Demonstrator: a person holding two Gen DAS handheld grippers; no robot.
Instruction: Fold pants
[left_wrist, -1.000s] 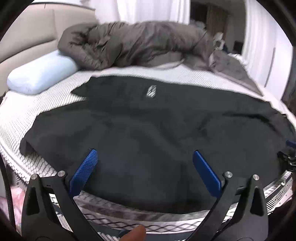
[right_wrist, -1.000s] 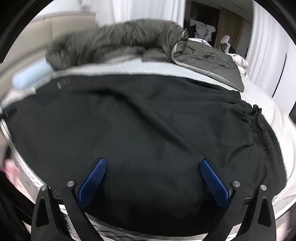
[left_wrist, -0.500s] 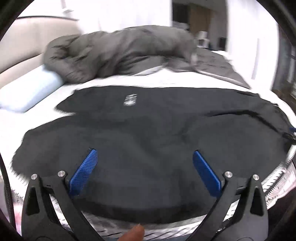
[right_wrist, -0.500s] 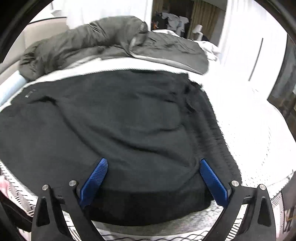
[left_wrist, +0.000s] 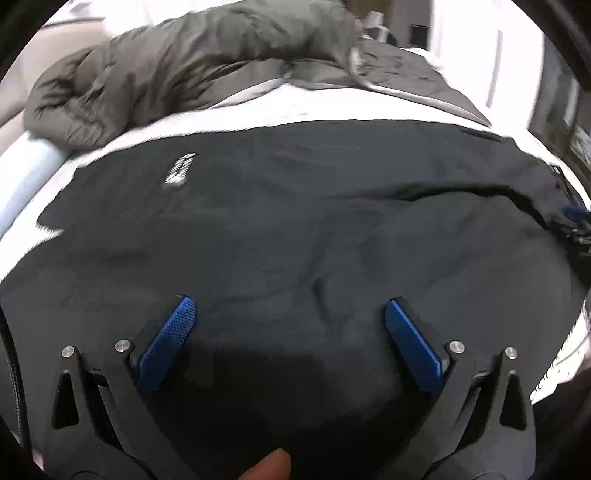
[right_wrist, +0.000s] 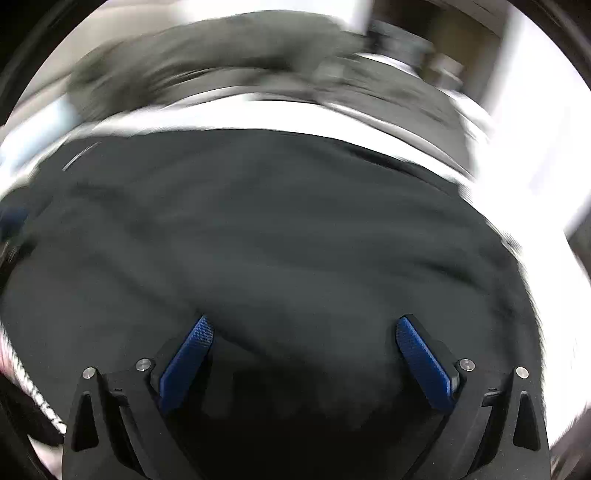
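Pillow (left_wrist: 26, 173) at far left, pale blue, beside grey duvet (left_wrist: 177, 70) bunched along back of bed (left_wrist: 280, 107)
Black pants (left_wrist: 295, 229) spread flat across white sheet, white logo (left_wrist: 180, 168) upper left
Left gripper (left_wrist: 290, 317) spread wide over near pants edge, nothing held; fingertip (left_wrist: 267, 467) at bottom
Right gripper (right_wrist: 304, 334) spread wide, empty, over pants (right_wrist: 277, 229); view blurred

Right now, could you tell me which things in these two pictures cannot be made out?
- Left wrist view: the white logo on the pants is too blurred to read.
- Left wrist view: the right gripper is cut off by the edge.
- Right wrist view: motion blur smears the duvet and the room behind.
- Both views: the pants' near edge is hidden in shadow between the fingers.
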